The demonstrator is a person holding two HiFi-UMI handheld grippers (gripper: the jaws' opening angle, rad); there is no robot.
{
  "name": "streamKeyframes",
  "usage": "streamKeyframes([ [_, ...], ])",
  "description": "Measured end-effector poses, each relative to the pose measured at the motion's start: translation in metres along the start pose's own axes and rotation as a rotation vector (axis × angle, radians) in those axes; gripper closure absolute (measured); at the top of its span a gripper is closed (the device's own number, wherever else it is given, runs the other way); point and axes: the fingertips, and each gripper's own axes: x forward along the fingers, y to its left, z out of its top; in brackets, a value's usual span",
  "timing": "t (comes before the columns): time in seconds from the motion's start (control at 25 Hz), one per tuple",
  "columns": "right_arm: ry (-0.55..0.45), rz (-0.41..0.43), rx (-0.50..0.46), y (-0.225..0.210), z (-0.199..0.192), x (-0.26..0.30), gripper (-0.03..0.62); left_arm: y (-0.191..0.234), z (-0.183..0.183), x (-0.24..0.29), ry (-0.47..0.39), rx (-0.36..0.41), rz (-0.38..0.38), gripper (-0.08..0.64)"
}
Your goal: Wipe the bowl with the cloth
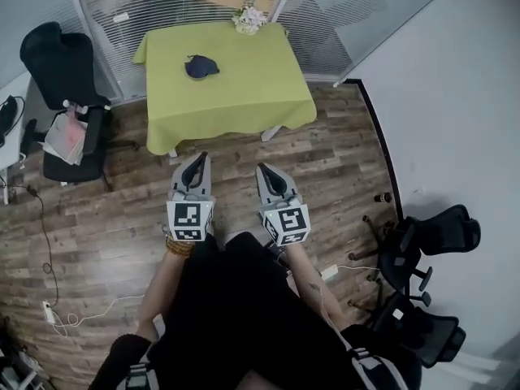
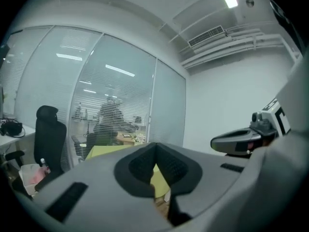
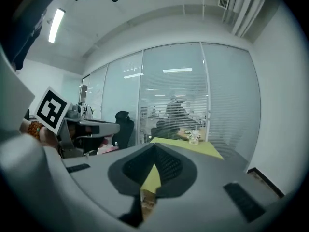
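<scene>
Two closed and empty: left gripper [image 1: 197, 159], right gripper [image 1: 263, 171]. One green table [image 1: 244, 88] far, bearing one dark cloth [image 1: 201, 67]. Three office chairs [image 1: 65, 80] flank.

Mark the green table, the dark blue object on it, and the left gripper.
green table [image 1: 236, 108]: head view, bare cloth near front.
dark blue object [image 1: 201, 67]: head view, its middle.
left gripper [image 1: 200, 158]: head view, tips of its shut jaws.

green tbl [image 1: 244, 88], blk office chair [image 1: 58, 59]
</scene>
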Motion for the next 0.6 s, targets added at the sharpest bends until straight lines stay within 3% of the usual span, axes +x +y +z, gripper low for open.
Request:
streamKeyframes([
  [0.28,0.018,0.051,0.083,-0.053,-0.013,0.075,0.594,0.03,-0.015,0.065,0.088,-0.004,0.014,0.549],
  [0.6,0.039,0.265,0.136,-0.105,-0.015,0.212,0.592,0.085,-0.032,0.169,0.187,-0.05,0.121,0.549],
])
